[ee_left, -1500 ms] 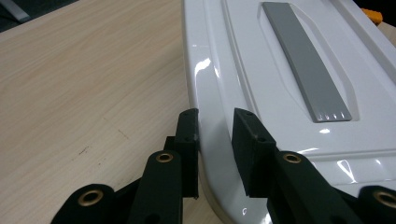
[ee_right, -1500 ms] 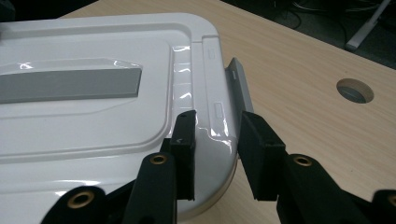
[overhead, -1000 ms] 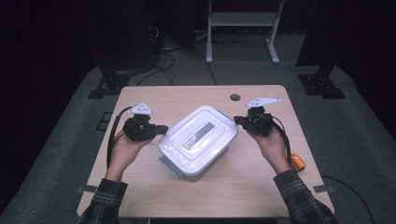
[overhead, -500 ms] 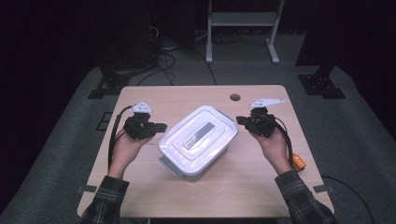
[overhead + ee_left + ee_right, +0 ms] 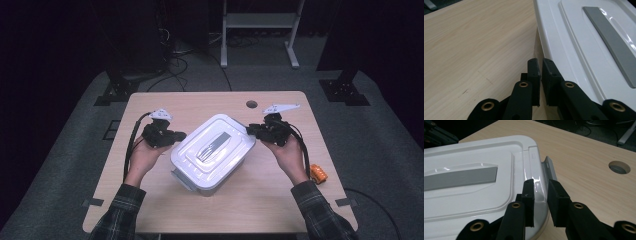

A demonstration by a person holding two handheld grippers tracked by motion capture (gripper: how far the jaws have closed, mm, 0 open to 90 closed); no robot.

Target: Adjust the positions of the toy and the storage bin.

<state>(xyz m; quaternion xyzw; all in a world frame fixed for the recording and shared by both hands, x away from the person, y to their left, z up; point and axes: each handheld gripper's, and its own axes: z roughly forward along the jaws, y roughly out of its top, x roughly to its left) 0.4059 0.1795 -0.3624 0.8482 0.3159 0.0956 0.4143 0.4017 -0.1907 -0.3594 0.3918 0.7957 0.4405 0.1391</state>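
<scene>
A white lidded plastic container (image 5: 212, 150) with a grey handle strip (image 5: 216, 145) sits slantwise in the middle of the wooden table (image 5: 145, 200). My left gripper (image 5: 181, 135) is at its left edge. In the left gripper view, the jaws (image 5: 541, 67) are nearly together with the lid's (image 5: 579, 50) thin rim running in between them. My right gripper (image 5: 250, 131) is at the container's right end. There the jaws (image 5: 541, 187) straddle the lid's (image 5: 474, 195) rim, just in front of a grey latch (image 5: 549, 166).
A round cable hole (image 5: 251, 104) lies in the table behind the container. A small orange object (image 5: 318, 173) sits at the table's right edge by the right forearm. Dark floor, cables and stand legs surround the table.
Both grippers have edged slightly inward against the container's two ends. The container has stayed in place.
</scene>
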